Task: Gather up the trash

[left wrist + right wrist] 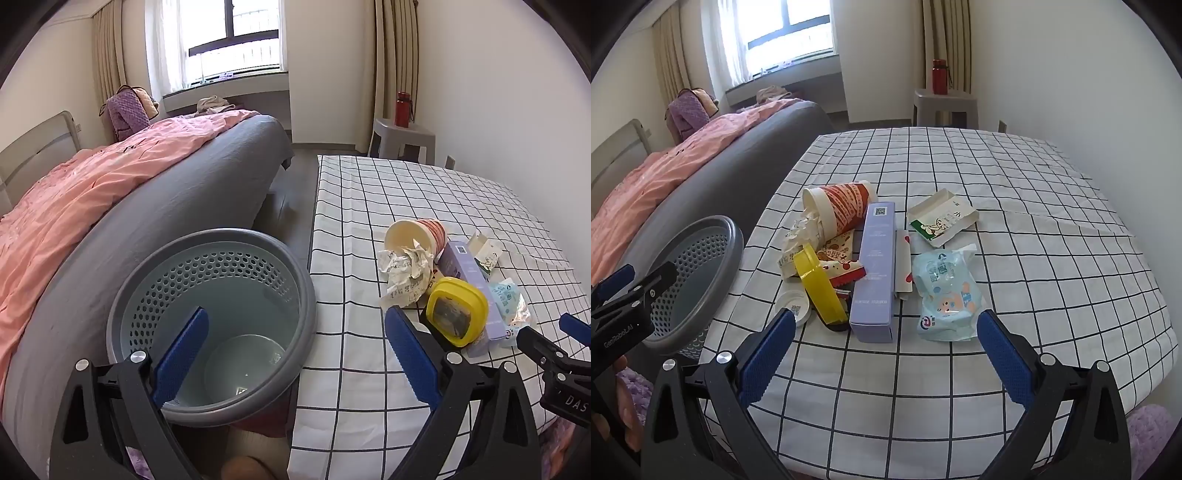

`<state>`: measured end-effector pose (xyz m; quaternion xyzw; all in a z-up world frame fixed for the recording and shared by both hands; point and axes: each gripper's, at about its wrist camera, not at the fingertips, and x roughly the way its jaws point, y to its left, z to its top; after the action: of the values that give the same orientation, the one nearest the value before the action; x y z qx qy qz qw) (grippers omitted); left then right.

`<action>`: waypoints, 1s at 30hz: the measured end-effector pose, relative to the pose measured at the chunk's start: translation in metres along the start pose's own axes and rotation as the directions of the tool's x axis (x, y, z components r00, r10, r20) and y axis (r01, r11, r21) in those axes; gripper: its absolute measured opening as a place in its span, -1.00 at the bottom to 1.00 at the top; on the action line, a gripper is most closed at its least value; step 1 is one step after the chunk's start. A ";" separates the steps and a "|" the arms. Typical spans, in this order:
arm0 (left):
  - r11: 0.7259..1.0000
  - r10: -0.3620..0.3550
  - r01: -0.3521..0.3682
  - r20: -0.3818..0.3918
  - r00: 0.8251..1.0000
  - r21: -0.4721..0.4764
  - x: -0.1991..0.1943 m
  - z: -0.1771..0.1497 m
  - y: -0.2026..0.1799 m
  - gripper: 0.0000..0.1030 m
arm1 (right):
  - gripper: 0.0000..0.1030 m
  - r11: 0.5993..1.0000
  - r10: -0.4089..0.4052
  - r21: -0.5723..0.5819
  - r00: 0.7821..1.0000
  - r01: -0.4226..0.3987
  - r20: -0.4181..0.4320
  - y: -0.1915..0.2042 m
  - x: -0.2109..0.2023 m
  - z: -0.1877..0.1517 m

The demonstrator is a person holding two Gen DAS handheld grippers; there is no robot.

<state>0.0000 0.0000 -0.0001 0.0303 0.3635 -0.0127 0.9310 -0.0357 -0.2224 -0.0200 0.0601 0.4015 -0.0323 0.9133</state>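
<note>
Several pieces of trash lie in a loose heap on the checked tablecloth [960, 369], and nothing is in either tool yet. Furthest left stands the grey bin [207, 325], on the floor between the bed [110, 192] and the table edge; only a clear round lid or dish shows at its bottom. The left gripper [295, 354] hangs above the bin's rim with its jaws spread wide and nothing between them.

Next comes the crumpled paper [798, 236], spilling from the mouth of the tipped paper cup [842, 210]. Both look light and soft, so they should crush easily; the cup's rim seems the surest place to pinch. A small white cap [794, 306] lies flat, probably awkward to lift. The yellow lid [820, 284] stands on edge, likely stiff and slick, best taken across its rim. The purple box [877, 266] is long and rigid; gripping across its narrow width looks sensible. Further right, the wipes packet [947, 295] is soft, glossy film and may slip, and the torn white carton [942, 218] lies apart behind it.

The right gripper [886, 354] hovers near the box's near end, jaws wide and unloaded. The heap is crowded, with pieces overlapping and leaning together, so lifting one may drag its neighbours.
</note>
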 end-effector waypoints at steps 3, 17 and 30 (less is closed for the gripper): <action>1.000 -0.001 0.001 -0.002 1.000 0.000 0.000 0.000 0.000 0.78 | 0.88 1.000 0.004 0.002 1.000 -0.004 -0.004 0.000 0.001 -0.001; 1.000 0.006 -0.006 -0.003 1.000 -0.001 -0.002 -0.004 0.003 0.78 | 0.88 1.000 0.013 0.000 1.000 -0.013 0.004 0.003 -0.006 -0.001; 1.000 0.006 -0.006 -0.003 1.000 -0.004 -0.004 -0.004 0.006 0.78 | 0.88 1.000 0.019 0.002 1.000 -0.019 0.004 0.006 -0.007 -0.001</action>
<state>-0.0050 0.0060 0.0003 0.0296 0.3649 -0.0091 0.9305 -0.0405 -0.2163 -0.0148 0.0647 0.3988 -0.0240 0.9144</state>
